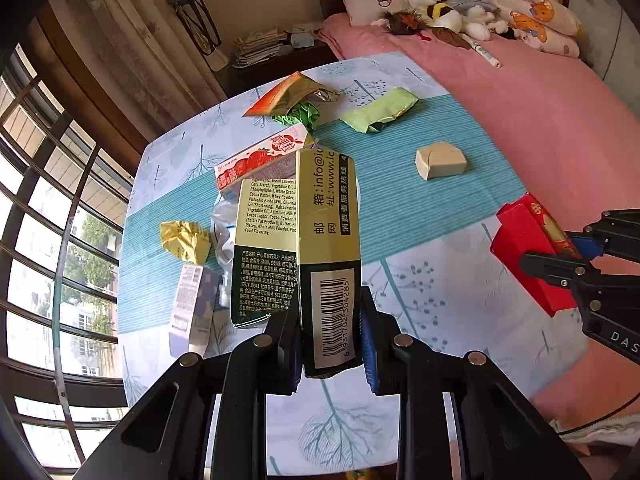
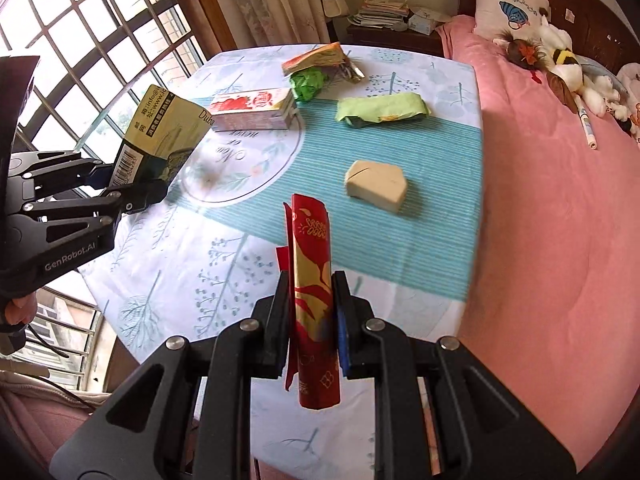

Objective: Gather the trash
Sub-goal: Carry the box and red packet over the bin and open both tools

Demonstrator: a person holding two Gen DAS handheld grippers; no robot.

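My left gripper (image 1: 330, 344) is shut on a cream and dark green chocolate box (image 1: 326, 240) with a barcode, held above the table; it also shows in the right wrist view (image 2: 168, 140). My right gripper (image 2: 312, 320) is shut on a flattened red and gold packet (image 2: 314, 292), seen at the right in the left wrist view (image 1: 532, 252). On the table lie a strawberry milk carton (image 2: 252, 110), a beige wrapped block (image 2: 376, 186), a light green wrapper (image 2: 380, 110), a crumpled green paper (image 2: 308, 82) and an orange foil packet (image 2: 320, 58).
A yellow crumpled wrapper (image 1: 186, 240), a pale purple box (image 1: 192, 308) and a clear plastic piece (image 1: 224, 220) lie at the table's left side. The table (image 2: 168, 280) wears a blue patterned cloth. A pink bed (image 2: 560, 220) with plush toys is right. Barred windows (image 2: 80, 40) are left.
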